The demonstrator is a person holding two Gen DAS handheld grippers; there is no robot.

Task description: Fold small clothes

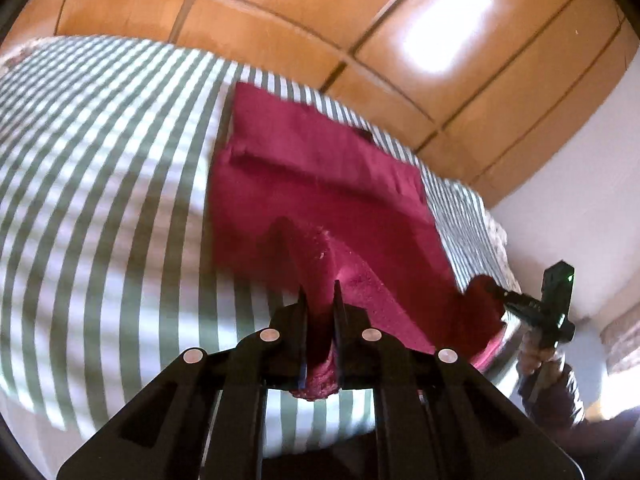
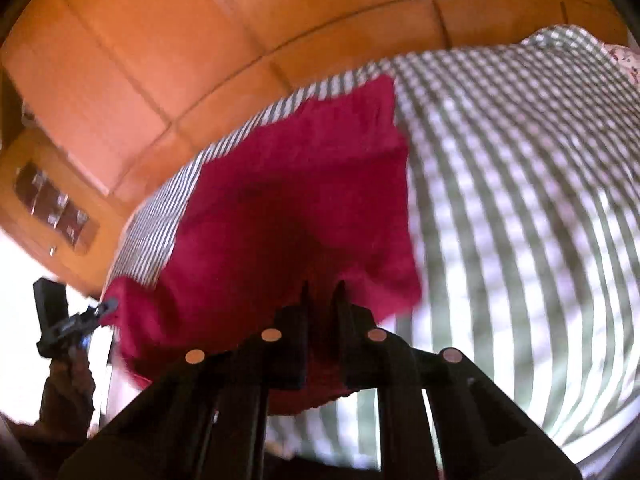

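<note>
**Both tongs pinching the red garment over the striped bed**

The left tongs (image 1: 320, 292) are clamping the near edge of the red garment (image 1: 320, 168), with cloth bunching between the narrow fingers. The right tongs (image 2: 323, 292) are gripping another part of the same near edge and lifting it off the green-and-white striped bed (image 1: 100, 160). The garment's far part is lying flat on the bed, near its far edge, with the wooden wardrobe (image 1: 360, 8) standing behind.
</note>
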